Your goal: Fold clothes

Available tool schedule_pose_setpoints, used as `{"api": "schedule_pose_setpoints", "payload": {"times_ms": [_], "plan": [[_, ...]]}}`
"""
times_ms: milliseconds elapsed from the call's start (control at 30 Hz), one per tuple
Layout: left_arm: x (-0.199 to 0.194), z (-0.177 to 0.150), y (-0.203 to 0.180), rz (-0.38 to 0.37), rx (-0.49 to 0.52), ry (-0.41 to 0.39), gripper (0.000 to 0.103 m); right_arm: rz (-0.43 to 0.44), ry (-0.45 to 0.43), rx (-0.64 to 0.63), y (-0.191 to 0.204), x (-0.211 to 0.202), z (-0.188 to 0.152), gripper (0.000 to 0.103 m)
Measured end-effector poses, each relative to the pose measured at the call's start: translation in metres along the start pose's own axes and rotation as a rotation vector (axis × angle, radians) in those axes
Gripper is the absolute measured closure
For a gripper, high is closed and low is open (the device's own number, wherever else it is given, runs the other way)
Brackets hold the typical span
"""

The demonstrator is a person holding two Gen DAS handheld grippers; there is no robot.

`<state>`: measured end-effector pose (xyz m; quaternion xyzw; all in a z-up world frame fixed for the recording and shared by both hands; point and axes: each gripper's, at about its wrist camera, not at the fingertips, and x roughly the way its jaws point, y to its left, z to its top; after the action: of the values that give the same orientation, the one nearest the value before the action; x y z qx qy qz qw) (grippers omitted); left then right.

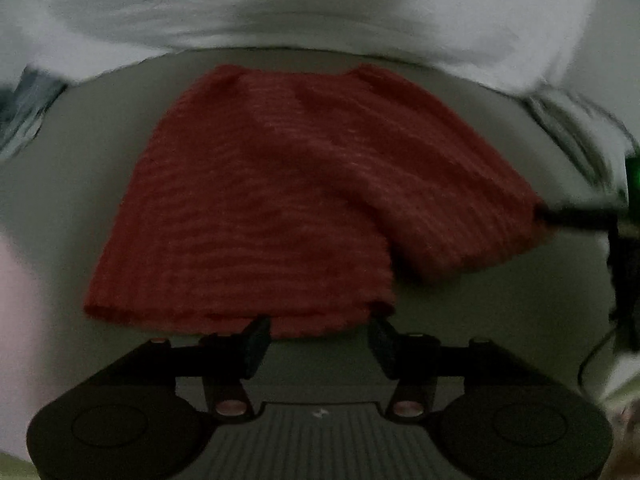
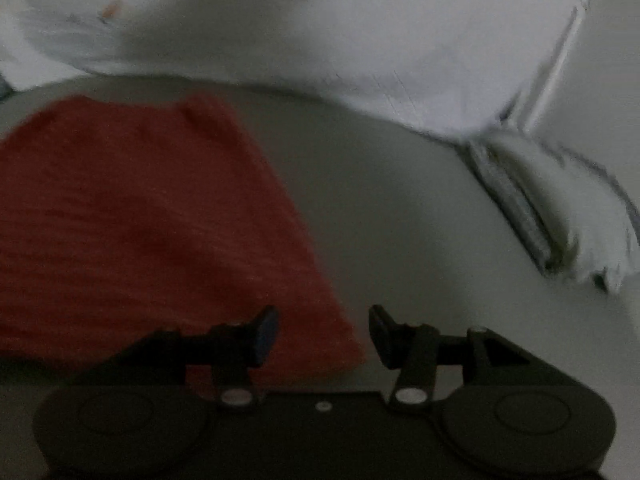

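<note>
Jaws wide on the left gripper (image 1: 318, 340), nothing between them, tips just at the near hem of the red ribbed knit garment (image 1: 248, 200). Jaws likewise wide on the right gripper (image 2: 324, 332), clamping nothing, with the garment's near right corner lying beneath and between the tips. Blurred, both views, so no finer detail than that.

Spread across the flat grey table top (image 1: 460, 320), the red garment, hem toward the grippers and neck edge away. In the left wrist view, one rounded flap of it bulging out to the right, off the main body and not lying flat; a dark bar at that flap's far edge, too smeared to name.

Behind, a big heap of white cloth (image 1: 320, 8) along the far side of the table; off to the right, a pale folded stack (image 2: 532, 216), well apart from the red piece.

Judged as mid-fold: body laid out, right side loose. Next, probably a pinch on the near hem or corner, both layers caught together, then a lift and carry-over without dragging the knit askew.
</note>
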<state>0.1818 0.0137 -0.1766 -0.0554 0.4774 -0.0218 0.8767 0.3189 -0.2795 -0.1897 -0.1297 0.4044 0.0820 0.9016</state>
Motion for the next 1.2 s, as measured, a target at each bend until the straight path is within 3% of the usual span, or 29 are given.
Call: {"api": "schedule_pose_setpoints", "payload": {"times_ms": [33,100,300,367,433,600,667,733,767,900,967,1033,1100,1133,1167,1200], "plan": [[0.000,0.001,0.002,0.011,-0.010,0.001,0.047,-0.018,0.014,0.019,-0.008,0.005,0.000,0.075],[0.001,0.002,0.007,0.033,-0.029,0.003,0.047,-0.054,0.043,0.058,-0.024,0.015,0.001,0.101],[-0.002,0.010,0.024,0.051,-0.072,-0.012,0.046,-0.133,0.115,0.237,-0.070,0.024,0.000,0.097],[0.000,0.017,0.032,0.064,-0.083,-0.016,0.044,-0.146,0.106,0.216,-0.070,0.019,0.008,0.083],[0.003,0.026,0.039,0.070,-0.092,-0.023,0.040,-0.143,0.046,0.207,-0.066,0.007,0.017,0.056],[0.019,0.059,0.058,0.071,-0.113,-0.047,0.036,-0.096,-0.066,0.214,-0.058,0.003,0.060,0.051],[0.028,0.076,0.062,0.074,-0.116,-0.056,0.036,-0.079,-0.091,0.180,-0.048,0.015,0.077,0.056],[0.039,0.093,0.069,0.076,-0.119,-0.064,0.036,-0.028,-0.102,0.113,-0.034,0.031,0.099,0.092],[0.045,0.102,0.072,0.078,-0.120,-0.069,0.035,-0.010,-0.102,0.087,-0.028,0.041,0.110,0.093],[0.074,0.138,0.087,0.080,-0.117,-0.071,0.035,0.018,-0.105,0.008,0.000,0.087,0.153,0.091],[0.091,0.154,0.094,0.080,-0.117,-0.063,0.034,0.025,-0.103,-0.012,0.009,0.112,0.173,0.081],[0.108,0.169,0.102,0.078,-0.124,-0.051,0.034,0.037,-0.082,-0.014,0.015,0.141,0.193,0.062],[0.124,0.182,0.109,0.078,-0.130,-0.038,0.034,0.057,-0.050,-0.002,0.018,0.169,0.210,0.062],[0.128,0.187,0.111,0.086,-0.131,-0.037,0.034,0.070,-0.031,0.008,0.018,0.181,0.215,0.065],[0.132,0.191,0.113,0.085,-0.134,-0.042,0.034,0.083,-0.011,0.018,0.018,0.193,0.221,0.077],[0.136,0.195,0.115,0.084,-0.138,-0.047,0.034,0.094,-0.006,0.023,0.018,0.201,0.224,0.103]]}}
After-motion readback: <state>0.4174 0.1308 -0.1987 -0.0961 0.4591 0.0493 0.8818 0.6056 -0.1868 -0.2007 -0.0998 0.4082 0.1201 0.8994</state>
